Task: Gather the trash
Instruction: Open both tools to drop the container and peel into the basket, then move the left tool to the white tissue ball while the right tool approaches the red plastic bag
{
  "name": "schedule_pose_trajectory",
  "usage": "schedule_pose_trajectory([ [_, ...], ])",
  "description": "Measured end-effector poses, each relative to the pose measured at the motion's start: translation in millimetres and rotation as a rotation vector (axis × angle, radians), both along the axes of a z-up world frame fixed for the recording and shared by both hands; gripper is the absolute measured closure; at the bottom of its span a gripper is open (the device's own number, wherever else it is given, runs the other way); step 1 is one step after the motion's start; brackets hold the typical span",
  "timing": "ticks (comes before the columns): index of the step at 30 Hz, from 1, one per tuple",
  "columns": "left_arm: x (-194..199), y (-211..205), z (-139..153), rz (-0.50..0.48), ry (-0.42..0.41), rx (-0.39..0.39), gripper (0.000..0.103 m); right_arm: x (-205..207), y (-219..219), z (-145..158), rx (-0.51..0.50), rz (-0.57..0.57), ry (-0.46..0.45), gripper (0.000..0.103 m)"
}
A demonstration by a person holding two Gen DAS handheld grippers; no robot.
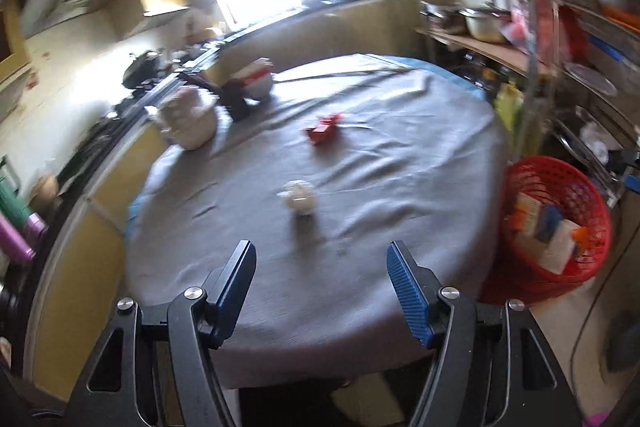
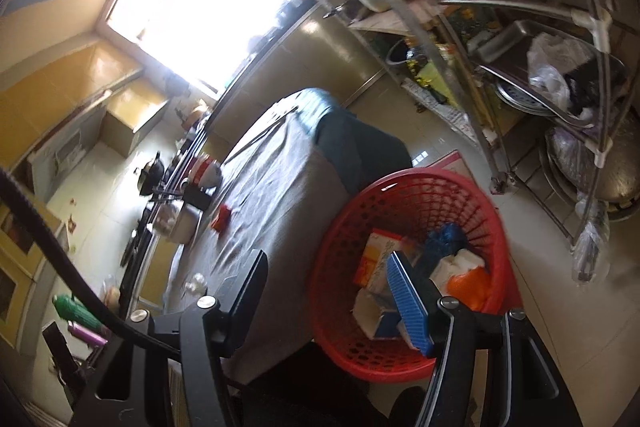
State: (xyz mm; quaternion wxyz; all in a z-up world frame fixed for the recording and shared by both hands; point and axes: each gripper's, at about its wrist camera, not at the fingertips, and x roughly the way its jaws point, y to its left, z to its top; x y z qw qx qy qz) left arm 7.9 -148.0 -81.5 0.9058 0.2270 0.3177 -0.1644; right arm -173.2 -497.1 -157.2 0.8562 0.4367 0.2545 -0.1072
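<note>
A crumpled white paper ball (image 1: 298,197) lies on the grey tablecloth (image 1: 400,155), and a crumpled red wrapper (image 1: 323,129) lies farther back. My left gripper (image 1: 322,255) hovers open over the table's near edge with nothing between its blue pads (image 1: 408,287); the paper ball sits just beyond its tips. A red mesh basket (image 1: 560,223) stands on the floor right of the table and holds cartons and wrappers. In the right wrist view my right gripper (image 2: 328,263) is open and empty above the near rim of that red basket (image 2: 408,187), over the cartons (image 2: 380,259) inside.
A white pot (image 1: 192,119), a dark holder (image 1: 236,99) and stacked bowls (image 1: 258,79) stand at the table's far left. A kitchen counter (image 1: 132,131) runs along the left. Metal shelving (image 2: 540,47) packed with pans and bags stands right of the basket. A dark cable (image 2: 52,247) crosses the right wrist view.
</note>
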Motion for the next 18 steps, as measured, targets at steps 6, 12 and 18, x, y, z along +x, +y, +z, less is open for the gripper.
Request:
schedule_pose_trajectory([
  [6, -7, 48, 9, 0.057, -0.054, -0.038, 0.034, 21, 42, 31, -0.096, 0.086, 0.002, 0.037],
  [12, -12, 77, 18, 0.098, -0.106, -0.071, 0.034, 45, 90, 65, -0.201, 0.18, -0.012, 0.037],
  [18, -13, 108, 18, 0.141, -0.114, -0.103, 0.033, 64, 134, 83, -0.304, 0.253, -0.006, 0.037],
])
